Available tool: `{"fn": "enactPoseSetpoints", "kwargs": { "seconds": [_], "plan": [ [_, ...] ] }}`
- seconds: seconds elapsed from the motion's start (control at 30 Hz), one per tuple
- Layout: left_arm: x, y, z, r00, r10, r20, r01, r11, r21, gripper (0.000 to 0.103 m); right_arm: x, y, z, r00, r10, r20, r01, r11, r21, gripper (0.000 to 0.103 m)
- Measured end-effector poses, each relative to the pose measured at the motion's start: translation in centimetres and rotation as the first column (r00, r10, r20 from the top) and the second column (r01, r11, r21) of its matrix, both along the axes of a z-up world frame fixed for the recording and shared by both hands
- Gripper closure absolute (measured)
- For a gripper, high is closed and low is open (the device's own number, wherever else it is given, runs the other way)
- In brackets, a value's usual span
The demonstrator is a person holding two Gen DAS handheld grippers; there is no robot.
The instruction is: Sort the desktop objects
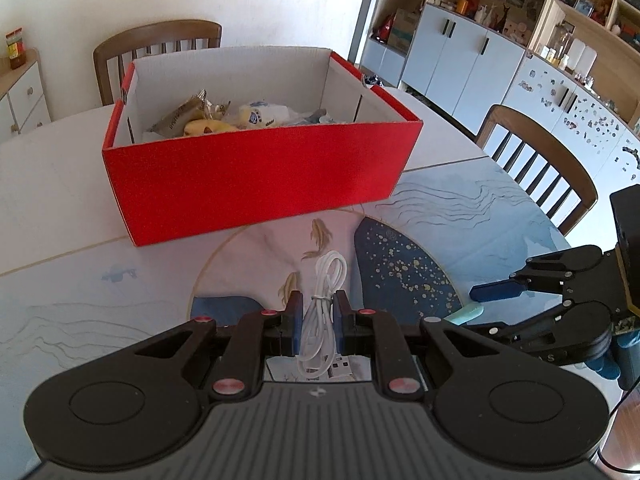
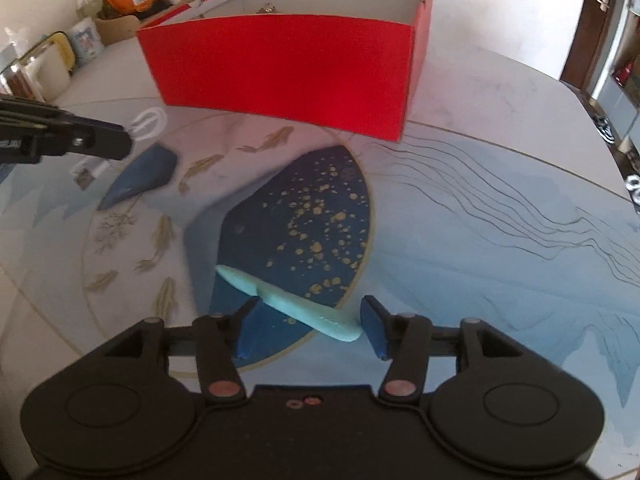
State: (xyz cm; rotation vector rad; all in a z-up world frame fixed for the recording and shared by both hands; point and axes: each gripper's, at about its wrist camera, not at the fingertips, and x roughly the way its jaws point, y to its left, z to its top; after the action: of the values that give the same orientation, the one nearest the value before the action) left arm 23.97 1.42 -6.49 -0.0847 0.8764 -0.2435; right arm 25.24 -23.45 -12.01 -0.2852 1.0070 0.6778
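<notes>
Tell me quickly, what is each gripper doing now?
Left gripper: closed on the white cable.
Right gripper: open, around the pale green knife, not gripping.

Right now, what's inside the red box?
The red box holds snack packets and wrapped items. Its front wall hides whatever lies lower.

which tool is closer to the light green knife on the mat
Right. The right tool sits open with the knife lying between its fingers. The left tool is off to the side, shut on a white cable.
</notes>
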Motion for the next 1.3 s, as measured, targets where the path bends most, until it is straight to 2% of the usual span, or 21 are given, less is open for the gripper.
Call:
{"fn": "enactPoseSetpoints", "kwargs": {
  "seconds": [0.17, 0.37, 0.43, 0.47, 0.5, 0.53, 0.77, 0.9, 1.17, 1.2, 1.23, 1.3],
  "plan": [
    [0.3, -0.1, -0.3, 1.0, 0.002, -0.006, -0.002, 1.0, -0.006, 0.089, -1.4, 0.5, 0.2, 0.998, 0.049, -0.038, -0.049, 0.999, 0.02, 0.05],
    [0.5, -0.2, -0.5, 1.0, 0.001, -0.011, -0.001, 1.0, -0.006, 0.089, -2.3, 2.5, 0.1, 0.997, 0.077, 0.028, -0.076, 0.997, -0.018, 0.06],
    [0.5, -0.1, -0.5, 1.0, 0.0, -0.011, 0.0, 1.0, -0.005, 0.089, -2.2, 2.5, 0.1, 0.996, 0.075, 0.043, -0.073, 0.997, -0.027, 0.07],
    [0.4, -0.1, -0.5, 1.0, 0.001, -0.011, -0.001, 1.0, -0.005, 0.089, -2.3, 2.6, 0.1, 0.995, 0.085, 0.054, -0.083, 0.996, -0.037, 0.071],
    [0.4, -0.1, -0.5, 1.0, 0.002, -0.012, -0.002, 1.0, -0.005, 0.089, -2.4, 2.4, 0.1, 0.994, 0.093, 0.056, -0.091, 0.995, -0.037, 0.076],
    [0.4, 0.0, -0.6, 1.0, 0.004, -0.013, -0.004, 1.0, -0.006, 0.089, -2.5, 2.3, 0.1, 0.993, 0.101, 0.056, -0.099, 0.994, -0.036, 0.088],
    [0.1, -0.1, -0.4, 1.0, 0.001, -0.011, -0.001, 1.0, -0.006, 0.089, -3.3, 2.8, 0.3, 0.991, 0.089, 0.099, -0.082, 0.994, -0.072, 0.09],
    [-0.1, -0.2, -0.1, 1.0, -0.001, -0.004, 0.001, 1.0, -0.005, 0.089, -3.4, 2.5, 1.1, 0.993, 0.049, 0.106, -0.044, 0.998, -0.05, 0.09],
    [-0.5, -0.3, 1.0, 1.0, 0.004, 0.015, -0.004, 1.0, -0.008, 0.089, -3.4, 2.4, 4.7, 0.993, -0.019, 0.118, 0.015, 0.999, 0.035, 0.091],
    [-0.6, -0.3, 1.3, 1.0, 0.005, 0.019, -0.005, 1.0, -0.011, 0.089, -3.3, 2.4, 5.1, 0.993, -0.027, 0.119, 0.022, 0.999, 0.044, 0.092],
    [-0.6, -0.3, 1.5, 1.0, 0.005, 0.023, -0.005, 1.0, -0.013, 0.089, -3.2, 2.5, 5.5, 0.992, -0.036, 0.117, 0.03, 0.998, 0.053, 0.102],
    [-0.7, -0.3, 2.1, 0.999, 0.006, 0.034, -0.005, 1.0, -0.013, 0.089, -2.9, 2.5, 6.4, 0.992, -0.054, 0.117, 0.046, 0.996, 0.073, 0.103]
  ]
}}
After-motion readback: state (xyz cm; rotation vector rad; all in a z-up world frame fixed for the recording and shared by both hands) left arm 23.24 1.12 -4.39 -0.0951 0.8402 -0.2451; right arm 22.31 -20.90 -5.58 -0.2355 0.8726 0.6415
